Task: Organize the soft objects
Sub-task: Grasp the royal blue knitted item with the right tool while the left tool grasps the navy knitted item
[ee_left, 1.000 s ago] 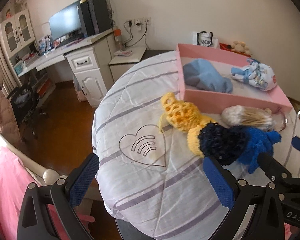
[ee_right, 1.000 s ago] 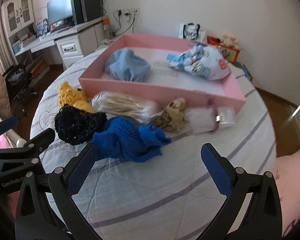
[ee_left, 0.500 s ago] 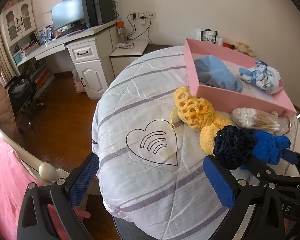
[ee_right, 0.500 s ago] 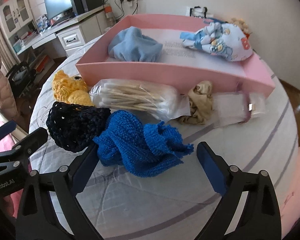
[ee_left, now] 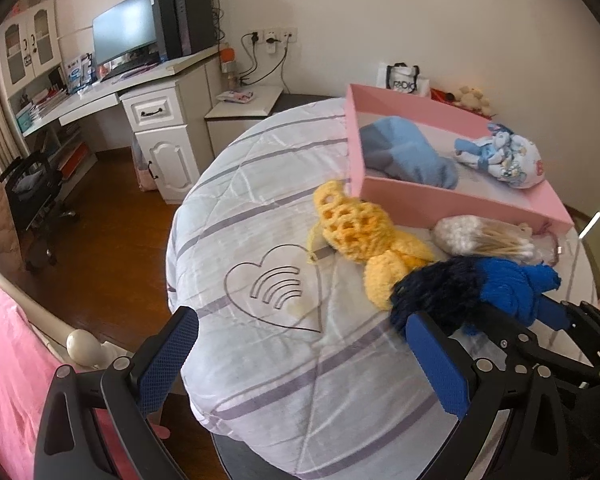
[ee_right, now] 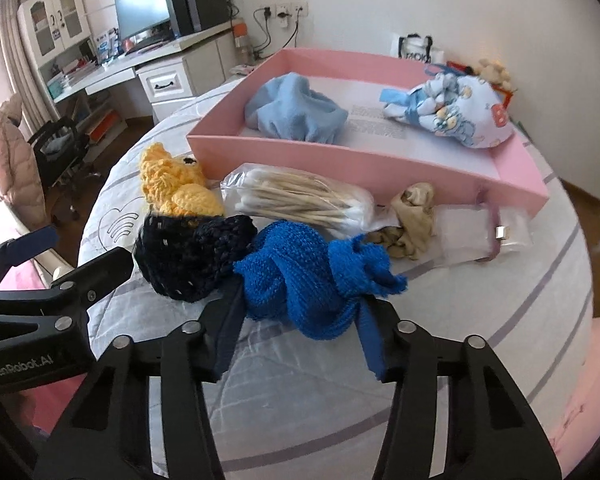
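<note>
Round table (ee_right: 480, 360) carries the tray (ee_right: 340, 160) at its far side. In tray: folded cloth (ee_right: 296, 114) left, tied printed bundle (ee_right: 456, 114) right, apart. Before tray's near wall, left to right: crochet toy (ee_right: 176, 186), bag of cotton swabs (ee_right: 300, 200), crumpled cloth (ee_right: 412, 216), small clear pouch (ee_right: 484, 232). Nearer still: dark knit piece (ee_right: 192, 256) left, touching knit cloth (ee_right: 312, 280) to its right. Desk (ee_left: 140, 92) stands behind table, left.

A round table under a white quilted cover (ee_right: 440, 360) carries a pink tray (ee_right: 340, 162), yellow crochet piece (ee_right: 172, 184), navy-and-blue knit (ee_right: 300, 280), bagged cotton swabs (ee_right: 300, 200), beige cloth (ee_right: 412, 216) and clear pouch (ee_right: 476, 232).
</note>
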`<state>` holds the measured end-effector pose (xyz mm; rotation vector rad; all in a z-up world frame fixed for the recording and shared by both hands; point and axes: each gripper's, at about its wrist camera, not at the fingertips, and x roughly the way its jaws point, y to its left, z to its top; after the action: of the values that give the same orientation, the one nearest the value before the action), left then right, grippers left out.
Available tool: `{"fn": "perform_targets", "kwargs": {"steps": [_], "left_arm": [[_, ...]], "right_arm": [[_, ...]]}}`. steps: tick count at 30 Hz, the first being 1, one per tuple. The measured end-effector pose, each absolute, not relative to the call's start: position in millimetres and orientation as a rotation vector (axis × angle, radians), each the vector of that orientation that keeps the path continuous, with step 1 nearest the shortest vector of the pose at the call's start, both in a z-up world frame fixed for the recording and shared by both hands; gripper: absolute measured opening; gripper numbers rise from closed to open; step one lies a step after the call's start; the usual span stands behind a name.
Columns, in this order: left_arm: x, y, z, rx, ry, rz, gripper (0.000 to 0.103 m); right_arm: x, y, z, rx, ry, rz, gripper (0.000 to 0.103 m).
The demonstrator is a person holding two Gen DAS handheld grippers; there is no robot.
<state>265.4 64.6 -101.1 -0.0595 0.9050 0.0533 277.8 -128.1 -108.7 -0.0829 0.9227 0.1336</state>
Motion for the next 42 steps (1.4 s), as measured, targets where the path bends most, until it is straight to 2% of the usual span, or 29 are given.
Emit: {"fn": "perform_targets", "kwargs": {"steps": [4, 9, 12, 15, 23, 28, 34, 36, 39, 42], "left_arm": [[260.4, 54.9, -96.8, -0.059, 0.898, 0.023, 0.103], [255.5, 42.7, -93.3, -0.052, 0.893, -0.007, 0.102], [255.7, 33.2, -93.4, -0.049, 0.901, -0.038, 0.100], [256.6, 25.4, -95.5, -0.062, 0.922, -0.081, 0.092], [271.1, 12.0, -106.1, -0.063, 0.963, -0.064, 0.092], [286.7, 2.8, -119.5, -0.064, 1.004, -0.043, 0.085], [298.4, -3.0, -131.7, -0.066, 1.033, 0.000, 0.054], [299.3, -1.8, -131.1, -0.069, 1.032, 0.004, 0.039], [297.9, -2.5, -131.3, -0.057, 1.025, 0.012, 0.024], [295.2, -4.6, -129.4, -0.056, 1.026, -0.011, 0.017]], "right_arm": [[270.2, -132.8, -102.4, -0.077, 0.903, 0.131, 0.040], [257.2, -147.6, -89.4, -0.059, 0.862, 0.123, 0.038], [249.7, -158.2, -81.7, -0.043, 0.840, 0.124, 0.038], [243.6, -170.6, -76.6, -0.031, 0.821, 0.096, 0.038], [242.5, -219.0, -83.2, 0.038, 0.833, 0.001, 0.038], [249.9, -237.5, -98.2, 0.081, 0.873, 0.012, 0.039], [255.3, -239.7, -105.2, 0.088, 0.884, 0.030, 0.042], [255.5, -239.7, -108.6, 0.092, 0.893, 0.034, 0.044], [260.5, -240.0, -118.1, 0.123, 0.927, 0.054, 0.047], [262.6, -235.6, -119.9, 0.105, 0.923, 0.038, 0.047]]}}
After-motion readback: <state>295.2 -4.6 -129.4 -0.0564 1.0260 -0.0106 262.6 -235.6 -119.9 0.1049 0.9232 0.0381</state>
